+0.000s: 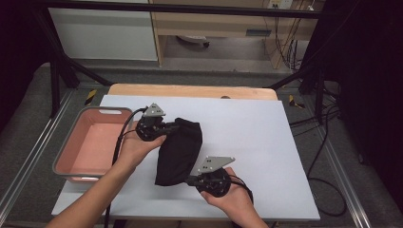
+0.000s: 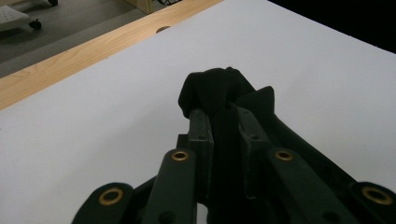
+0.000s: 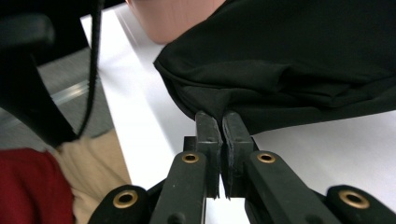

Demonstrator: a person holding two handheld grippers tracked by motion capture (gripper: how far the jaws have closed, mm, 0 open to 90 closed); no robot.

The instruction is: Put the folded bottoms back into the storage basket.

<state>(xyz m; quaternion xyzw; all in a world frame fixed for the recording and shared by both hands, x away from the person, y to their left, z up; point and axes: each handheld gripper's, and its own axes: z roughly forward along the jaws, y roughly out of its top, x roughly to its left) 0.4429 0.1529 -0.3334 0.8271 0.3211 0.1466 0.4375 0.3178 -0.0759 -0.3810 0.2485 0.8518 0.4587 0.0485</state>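
A black cloth (image 1: 179,149) hangs folded between my two grippers over the white table top (image 1: 266,142). My left gripper (image 1: 175,127) is shut on the cloth's far upper edge; in the left gripper view the black cloth (image 2: 219,88) bunches out between the jaws of the left gripper (image 2: 223,116). My right gripper (image 1: 191,180) is shut on the near lower corner. In the right gripper view the right gripper (image 3: 220,122) pinches a thin edge of the black cloth (image 3: 299,60), which spreads above and to the right.
A pink rectangular bin (image 1: 92,145) stands at the table's left edge, close beside my left hand. A wooden table strip (image 1: 190,90) runs along the far edge. Cables (image 1: 323,142) lie on the floor to the right.
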